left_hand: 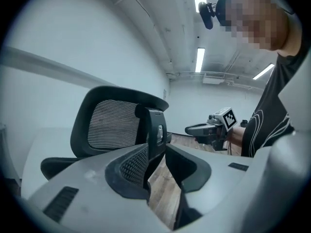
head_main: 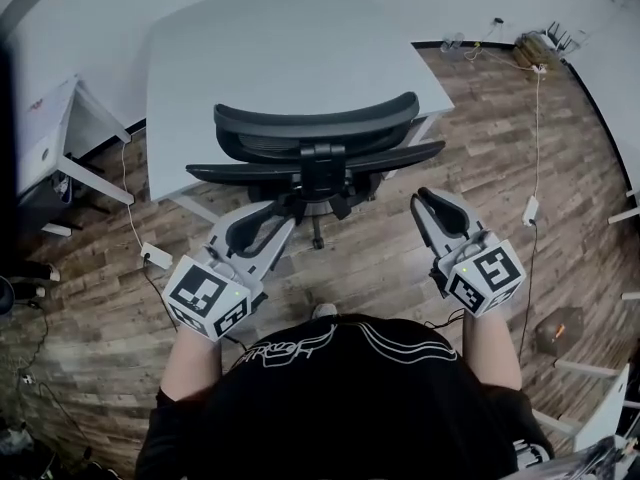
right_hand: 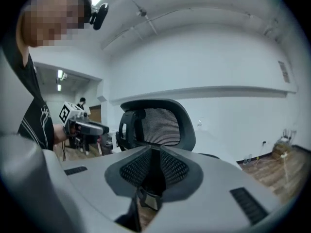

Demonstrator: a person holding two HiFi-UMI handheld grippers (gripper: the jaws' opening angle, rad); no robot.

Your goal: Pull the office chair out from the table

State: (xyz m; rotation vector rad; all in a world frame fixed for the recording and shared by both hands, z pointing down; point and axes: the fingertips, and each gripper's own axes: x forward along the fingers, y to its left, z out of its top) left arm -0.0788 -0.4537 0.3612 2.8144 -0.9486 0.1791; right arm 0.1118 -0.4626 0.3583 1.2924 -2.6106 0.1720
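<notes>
- the office chair (head_main: 315,138) stands at 12 o'clock from the person, backrest toward them. it is close against the near edge of the table (head_main: 250,48), so the pull looks hardly begun, if at all.
- both tongs are held low and nearly level, tips toward the chair back, one on each side of its centre spine. this looks like a symmetric stance, so that the chair can be taken from both sides and drawn straight back over the wooden floor (head_main: 380,268) without swivelling.
- the left gripper (head_main: 270,223) has its jaws a little spread. bare floor shows through the gap and nothing sits between them.
- the right gripper (head_main: 435,203) has its jaws pressed together, only a thin slit between the pads, and it pinches nothing.
- neither tong touches the chair.
- from the left gripper's tips, the spine and the lower back frame lie just ahead at about 1 o'clock, near but apart.
- from the right gripper's tips, the end of the back frame is at about 12 o'clock and the spine is off at about 10 o'clock.
- in each gripper view the mesh back rises beyond the jaws. it is not between them.
- judged from this, the narrow left gap and the closed right jaws suit hooking or pushing more than clamping the thick frame.
</notes>
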